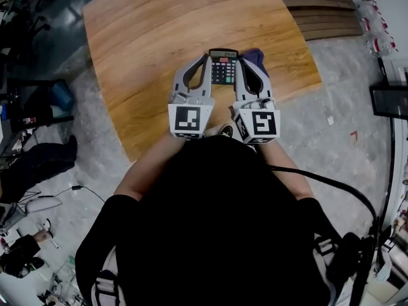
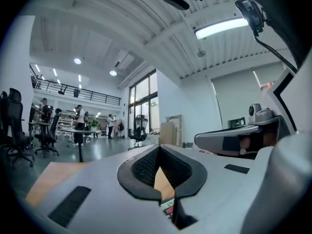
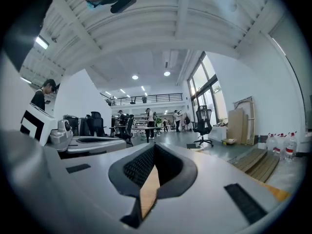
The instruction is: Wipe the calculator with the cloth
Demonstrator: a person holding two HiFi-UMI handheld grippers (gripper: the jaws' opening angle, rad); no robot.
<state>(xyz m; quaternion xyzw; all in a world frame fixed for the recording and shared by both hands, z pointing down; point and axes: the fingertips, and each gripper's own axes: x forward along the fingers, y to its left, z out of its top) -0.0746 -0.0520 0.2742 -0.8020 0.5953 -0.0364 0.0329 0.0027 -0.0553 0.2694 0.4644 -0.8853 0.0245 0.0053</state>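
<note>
Closed, empty left gripper, right gripper near calculator; wooden table, grey floor

the wooden table lay bare across its left half and far side, giving either tool wide room to pass. the only things on it sat toward the near right side: the calculator and, just to its right, the cloth. the left gripper and right gripper, jaws pressed together and empty, flanked the calculator with a narrow lane between them. stacked boards lay on the floor beyond the table's right corner, well apart.
</note>
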